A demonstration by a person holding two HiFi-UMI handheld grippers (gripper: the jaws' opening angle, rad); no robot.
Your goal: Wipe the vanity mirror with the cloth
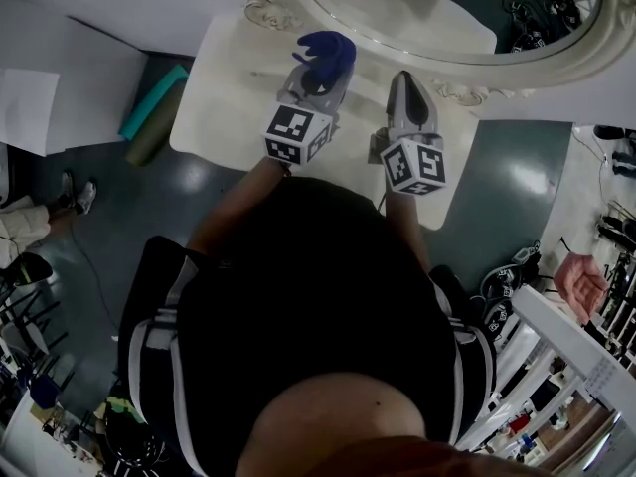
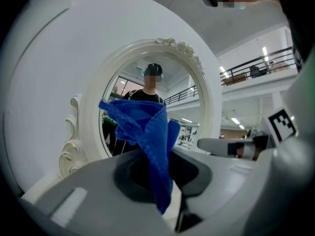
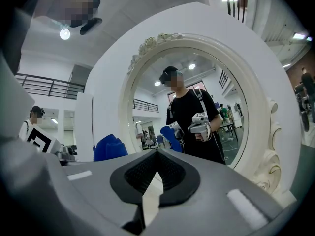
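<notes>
Left tongs: grey moulded plastic shell with dark ribbed pads, clamped on the cloth; the marker cube at the rear is white with black square patterns. Cloth: deep blue with a woven, waffle-like texture. It is bunched into soft folds that stand up above the tips of the left tongs, and a narrow tail hangs down between the pads. It is held in front of the vanity mirror, over the table; whether it touches the glass cannot be told. Right tongs: same grey shell and second marker cube, just beside the left pair. In the right gripper view the right tongs are together at the tips, with nothing between the black textured pads. Vanity mirror: oval glass in a broad, glossy cream-white frame with carved floral relief at the crest and scrollwork at the lower sides. It reflects the person in dark clothing holding both tongs. Table: matt white top with rounded corners, standing on a smooth grey-green floor.
</notes>
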